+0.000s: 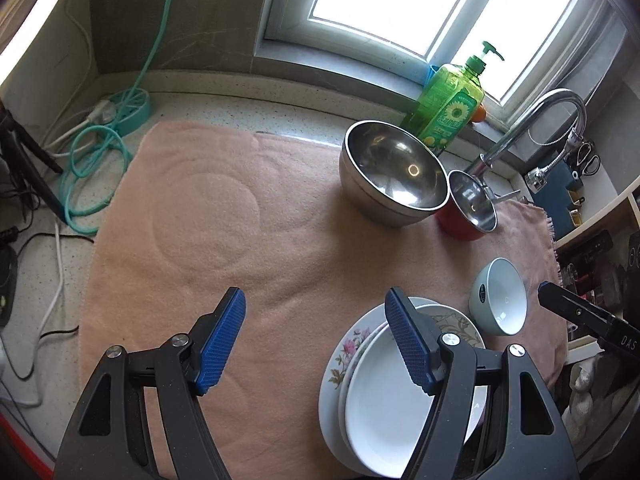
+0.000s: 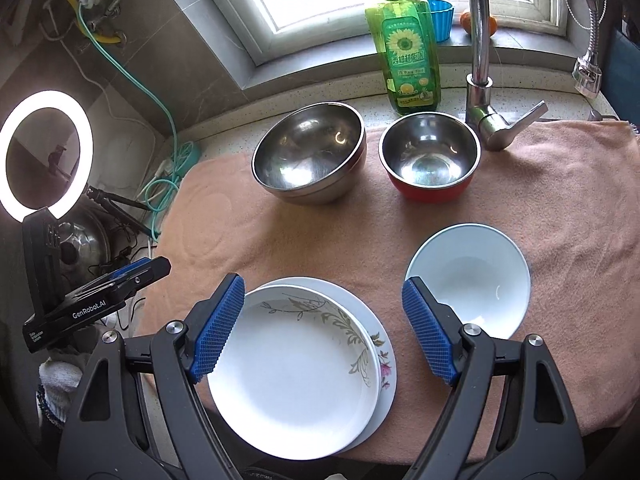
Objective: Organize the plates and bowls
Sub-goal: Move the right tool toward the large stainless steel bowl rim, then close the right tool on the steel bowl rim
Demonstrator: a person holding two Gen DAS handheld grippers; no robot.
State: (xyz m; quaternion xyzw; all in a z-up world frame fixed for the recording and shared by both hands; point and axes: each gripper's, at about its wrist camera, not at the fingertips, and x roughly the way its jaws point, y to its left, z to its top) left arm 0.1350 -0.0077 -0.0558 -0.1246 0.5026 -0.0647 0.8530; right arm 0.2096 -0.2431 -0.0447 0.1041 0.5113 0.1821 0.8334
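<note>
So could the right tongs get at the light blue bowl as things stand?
Probably yes: the right tongs are open and empty, and the light blue bowl sits alone on the pink towel, nothing stacked in it.

We see a speckled stone counter (image 2: pixel 328 92) covered by a peach terry towel (image 2: pixel 320 240). On the towel, toward the counter's back edge, stand a large steel bowl (image 2: pixel 310 152) and a red-sided steel bowl (image 2: pixel 430 156); near its front edge lie stacked white floral plates (image 2: pixel 296 372) and a pale-blue ceramic bowl (image 2: pixel 468 276).
</note>
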